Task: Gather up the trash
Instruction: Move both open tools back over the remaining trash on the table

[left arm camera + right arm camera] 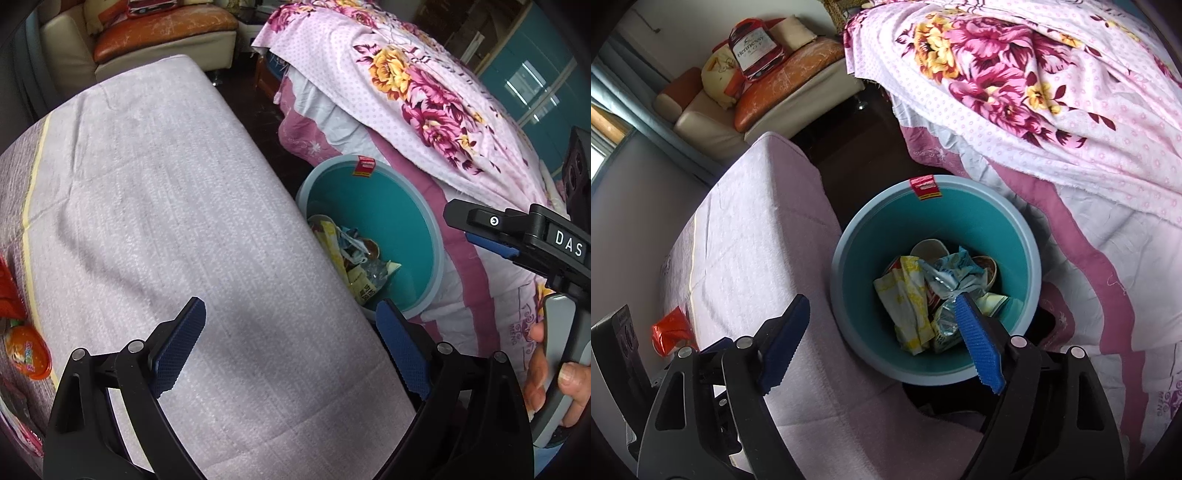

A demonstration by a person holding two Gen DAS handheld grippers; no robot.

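Overhead, both tongs are hanging spread and empty near a teal bin (934, 236).
Left tongs (291, 347) over the desk (166, 206); right tongs (882, 339) partly hiding crumpled wrappers (908, 299).

A lived-in home living room: a cream sofa (713, 122) with orange cushions (786, 70), a table (166, 206) under pale lilac cloth, floral pink bedding (1015, 85) draped over furniture, and a teal wastebasket (871, 236) on the dark floor (857, 147).
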